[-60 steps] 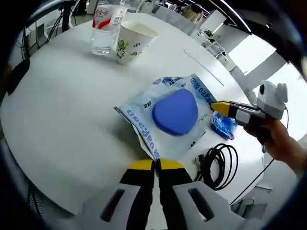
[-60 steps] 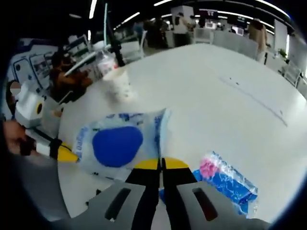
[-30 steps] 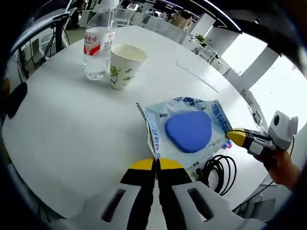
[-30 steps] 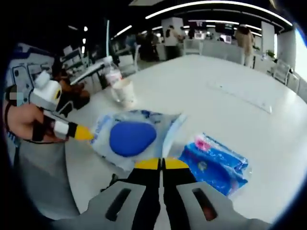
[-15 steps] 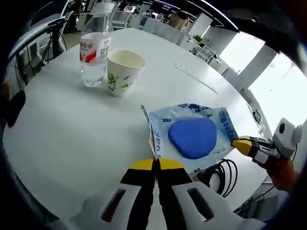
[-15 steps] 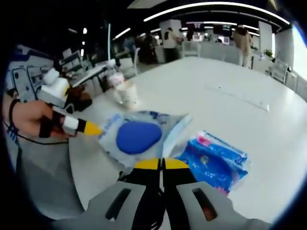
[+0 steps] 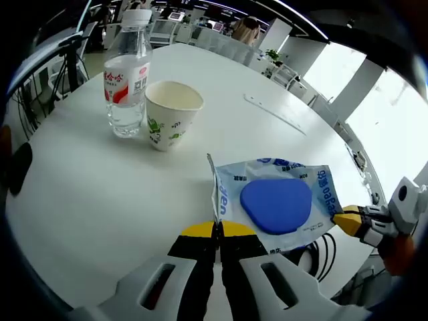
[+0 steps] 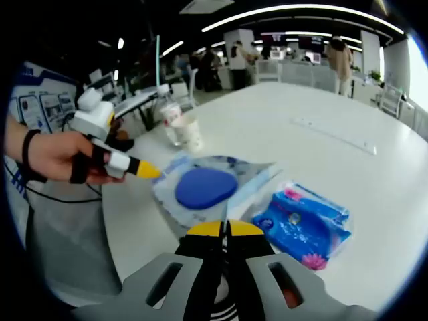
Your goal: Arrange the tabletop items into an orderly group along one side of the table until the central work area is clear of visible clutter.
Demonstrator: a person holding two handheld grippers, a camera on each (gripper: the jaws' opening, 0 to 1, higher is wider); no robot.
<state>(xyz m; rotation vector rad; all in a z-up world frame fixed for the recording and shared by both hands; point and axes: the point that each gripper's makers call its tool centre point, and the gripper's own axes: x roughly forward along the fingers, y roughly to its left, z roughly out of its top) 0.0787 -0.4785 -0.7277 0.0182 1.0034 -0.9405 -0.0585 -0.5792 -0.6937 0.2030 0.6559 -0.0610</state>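
Observation:
A clear packet holding a blue pad (image 7: 277, 204) hangs just above the white table (image 7: 100, 194), stretched between both grippers. My left gripper (image 7: 217, 231) is shut on its near left corner. My right gripper (image 8: 226, 231) is shut on the opposite edge of the packet (image 8: 204, 188). In the left gripper view the right gripper (image 7: 346, 221) comes in from the right, its yellow tip at the packet's corner. A hand brings the left gripper (image 8: 148, 171) into the right gripper view. A blue tissue pack (image 8: 304, 224) lies to the right of the packet.
A water bottle (image 7: 127, 73) and a paper cup (image 7: 172, 114) stand side by side at the table's far left; both also show as bottle (image 8: 172, 120) and cup (image 8: 194, 137). A black cable (image 7: 322, 253) coils near the table edge. A thin flat strip (image 7: 274, 114) lies farther back.
The packet, held at both ends, has moved off the tissue pack and toward the cup and bottle. Both cameras moved with it, so bottle and cup look nearer.

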